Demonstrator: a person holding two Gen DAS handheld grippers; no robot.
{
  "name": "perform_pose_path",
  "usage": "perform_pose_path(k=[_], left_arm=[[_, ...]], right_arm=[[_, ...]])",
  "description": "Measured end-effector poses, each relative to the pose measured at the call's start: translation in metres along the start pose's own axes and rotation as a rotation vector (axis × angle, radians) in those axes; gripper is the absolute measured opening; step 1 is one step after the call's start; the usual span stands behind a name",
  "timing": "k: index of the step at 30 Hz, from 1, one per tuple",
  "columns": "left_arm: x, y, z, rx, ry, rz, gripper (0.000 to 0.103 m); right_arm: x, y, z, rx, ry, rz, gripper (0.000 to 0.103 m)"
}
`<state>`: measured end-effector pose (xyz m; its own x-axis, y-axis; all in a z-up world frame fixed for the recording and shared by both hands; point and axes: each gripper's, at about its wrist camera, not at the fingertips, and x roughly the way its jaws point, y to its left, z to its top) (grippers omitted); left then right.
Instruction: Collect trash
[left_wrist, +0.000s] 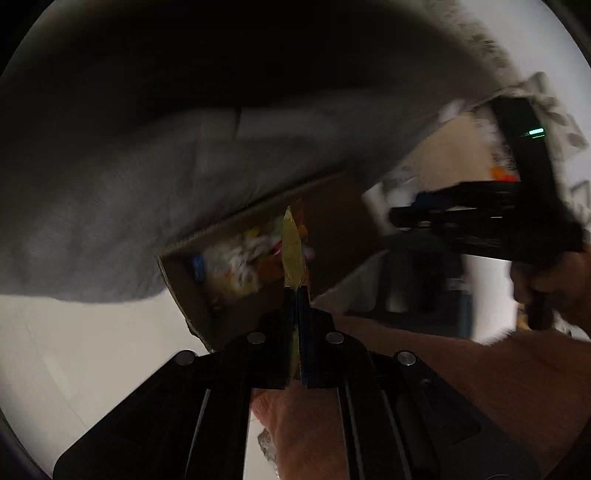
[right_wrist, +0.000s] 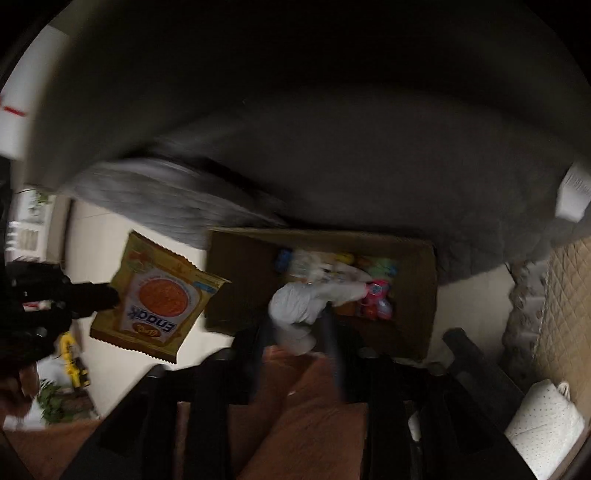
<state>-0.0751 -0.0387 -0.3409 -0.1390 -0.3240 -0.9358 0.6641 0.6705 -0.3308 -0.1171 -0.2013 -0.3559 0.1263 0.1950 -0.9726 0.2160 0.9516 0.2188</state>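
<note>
My left gripper (left_wrist: 296, 291) is shut on a yellow snack wrapper (left_wrist: 292, 251), seen edge-on here. In the right wrist view the same wrapper (right_wrist: 157, 295) hangs flat from the left gripper (right_wrist: 107, 295), left of the cardboard box (right_wrist: 421, 295). The box holds several colourful wrappers and crumpled paper (right_wrist: 369, 291). My right gripper (right_wrist: 299, 325) has its fingers around a crumpled white paper (right_wrist: 299, 306) over the box's near edge; the view is blurred. In the left wrist view the box (left_wrist: 184, 295) lies just beyond the wrapper, and the right gripper's body (left_wrist: 480, 214) is at the right.
A large grey cushion or beanbag (right_wrist: 295, 129) looms above the box in both views. A quilted beige mat (right_wrist: 565, 314) and a white paper roll (right_wrist: 546, 424) are at the right. A yellow toy (right_wrist: 74, 365) lies on the pale floor (left_wrist: 74, 350) at the left.
</note>
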Motion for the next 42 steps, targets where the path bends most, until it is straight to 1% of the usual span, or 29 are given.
perform_pose_path(k=[1,2,3,4,5,6,8,10,12,13,15,17,18,20,21,22,23,24,25,26,27,28,29,30,32,34,37,40,42], left_arm=[[0.021,0.005,0.000,-0.015,0.020,0.040,0.011],[0.045,0.012,0.000,-0.041,0.053,0.086,0.029],[0.059,0.016,0.001,-0.057,0.074,0.103,0.039],[0.074,0.021,0.001,-0.081,0.096,0.133,0.051],[0.082,0.024,0.000,-0.102,0.111,0.153,0.057],[0.093,0.030,-0.001,-0.144,0.131,0.160,0.058],[0.101,0.035,-0.003,-0.183,0.153,0.182,0.064],[0.101,0.038,-0.005,-0.207,0.161,0.194,0.066],[0.088,0.036,-0.006,-0.224,0.149,0.181,0.066],[0.078,0.033,-0.006,-0.223,0.137,0.188,0.066],[0.053,0.026,-0.004,-0.224,0.111,0.195,0.066],[0.012,0.016,-0.002,-0.234,0.062,0.193,0.066],[-0.009,0.010,-0.001,-0.236,0.037,0.207,0.066],[-0.047,-0.001,0.005,-0.240,-0.011,0.242,0.066],[-0.078,-0.006,0.011,-0.241,-0.065,0.267,0.066],[-0.104,-0.011,0.018,-0.242,-0.112,0.296,0.070],[-0.123,-0.015,0.022,-0.246,-0.152,0.318,0.076],[-0.151,-0.019,0.031,-0.255,-0.217,0.353,0.078],[-0.178,-0.023,0.040,-0.266,-0.286,0.390,0.078],[-0.195,-0.025,0.047,-0.274,-0.331,0.415,0.079],[-0.221,-0.028,0.056,-0.287,-0.401,0.445,0.080],[-0.243,-0.031,0.065,-0.298,-0.461,0.460,0.080],[-0.259,-0.032,0.072,-0.308,-0.502,0.466,0.082],[-0.280,-0.034,0.081,-0.321,-0.562,0.478,0.083],[-0.313,-0.039,0.096,-0.330,-0.649,0.511,0.084],[-0.335,-0.045,0.106,-0.343,-0.696,0.534,0.084],[-0.369,-0.052,0.117,-0.352,-0.775,0.516,0.084],[-0.389,-0.063,0.125,-0.353,-0.828,0.557,0.090],[-0.400,-0.070,0.129,-0.348,-0.862,0.580,0.090]], right_arm=[[0.012,-0.003,0.000,0.012,0.018,-0.030,0.062],[0.023,-0.006,-0.001,0.022,0.036,-0.060,0.062],[0.035,-0.010,-0.003,0.029,0.051,-0.080,0.062],[0.041,-0.014,-0.004,0.031,0.059,-0.090,0.061],[0.044,-0.017,-0.007,0.033,0.067,-0.101,0.061],[0.047,-0.019,-0.008,0.040,0.074,-0.103,0.062],[0.049,-0.022,-0.010,0.043,0.084,-0.103,0.064],[0.048,-0.022,-0.013,0.035,0.093,-0.103,0.066],[0.042,-0.017,-0.014,0.021,0.106,-0.102,0.066],[0.038,-0.016,-0.013,0.015,0.105,-0.095,0.066],[0.018,-0.006,-0.011,-0.009,0.089,-0.083,0.066],[-0.011,0.005,-0.008,-0.038,0.047,-0.066,0.068],[-0.026,0.010,-0.007,-0.051,0.023,-0.059,0.069],[-0.077,0.025,0.000,-0.098,-0.075,-0.049,0.075],[-0.095,0.030,0.003,-0.116,-0.115,-0.047,0.076],[-0.126,0.039,0.009,-0.142,-0.187,-0.048,0.078],[-0.146,0.045,0.015,-0.154,-0.235,-0.050,0.081],[-0.161,0.050,0.021,-0.160,-0.275,-0.053,0.083],[-0.189,0.057,0.033,-0.165,-0.347,-0.061,0.086],[-0.207,0.061,0.041,-0.167,-0.398,-0.063,0.087],[-0.228,0.066,0.052,-0.173,-0.459,-0.063,0.088],[-0.243,0.071,0.060,-0.178,-0.502,-0.070,0.095],[-0.261,0.077,0.070,-0.184,-0.551,-0.083,0.097],[-0.274,0.081,0.076,-0.189,-0.592,-0.085,0.097],[-0.306,0.093,0.090,-0.205,-0.697,-0.087,0.097],[-0.329,0.101,0.103,-0.212,-0.768,-0.105,0.097],[-0.356,0.109,0.119,-0.215,-0.832,-0.116,0.098],[-0.377,0.118,0.122,-0.224,-0.882,-0.127,0.098],[-0.389,0.123,0.125,-0.227,-0.906,-0.138,0.098]])
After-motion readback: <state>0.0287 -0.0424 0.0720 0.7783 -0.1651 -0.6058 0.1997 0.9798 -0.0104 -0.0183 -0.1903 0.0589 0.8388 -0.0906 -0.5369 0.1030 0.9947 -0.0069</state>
